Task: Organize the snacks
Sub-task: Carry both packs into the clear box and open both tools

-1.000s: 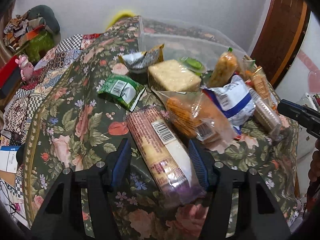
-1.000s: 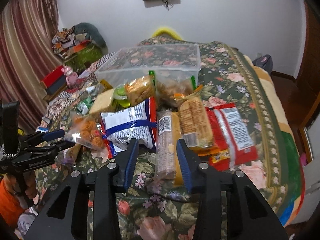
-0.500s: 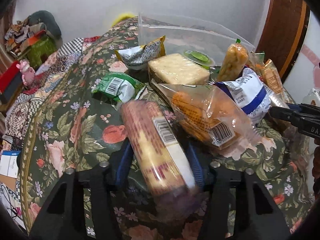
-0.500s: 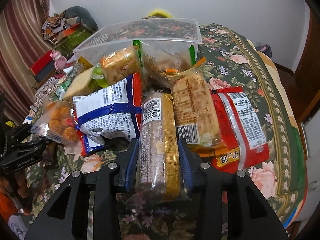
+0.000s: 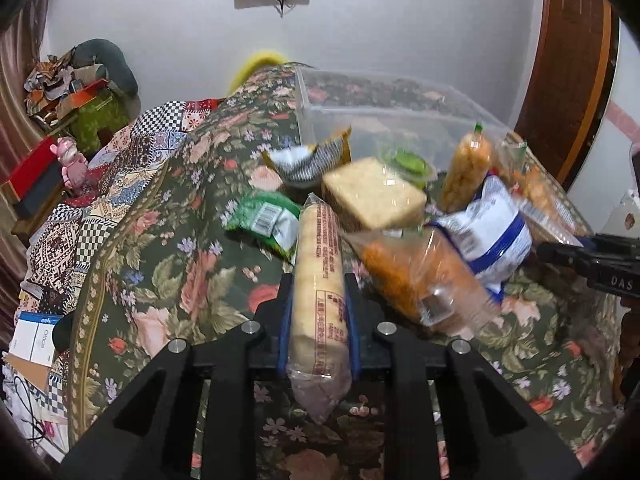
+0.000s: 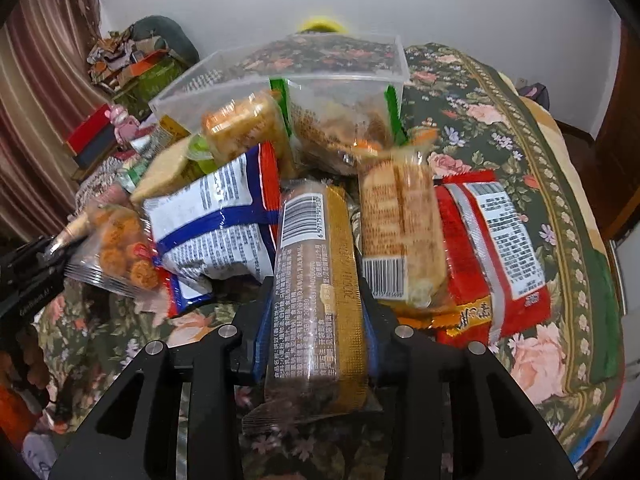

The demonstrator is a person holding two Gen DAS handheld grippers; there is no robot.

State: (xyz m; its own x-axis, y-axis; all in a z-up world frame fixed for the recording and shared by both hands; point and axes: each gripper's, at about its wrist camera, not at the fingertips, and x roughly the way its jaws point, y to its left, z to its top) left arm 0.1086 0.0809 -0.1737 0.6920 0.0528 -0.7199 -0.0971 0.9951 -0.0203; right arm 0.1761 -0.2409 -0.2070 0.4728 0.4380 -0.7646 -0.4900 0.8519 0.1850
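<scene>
White walls and a maroon curtain [image 6: 44, 92] frame the room; a floral bedspread [image 5: 160, 264] covers the bed that carries everything; at its far end sits a clear plastic bin [image 6: 304, 64], snacks heaped against its near wall; a blue-and-white bag [image 6: 216, 224] and a red packet [image 6: 492, 240] lie flat in the pile; now the left gripper [image 5: 318, 320], jaws pressed on both sides of a pale cracker sleeve [image 5: 318, 276], its tip pointing toward the bin; the right gripper [image 6: 316, 324], jaws clamped on a brown-and-gold biscuit pack [image 6: 316, 292] lying lengthwise between them.
</scene>
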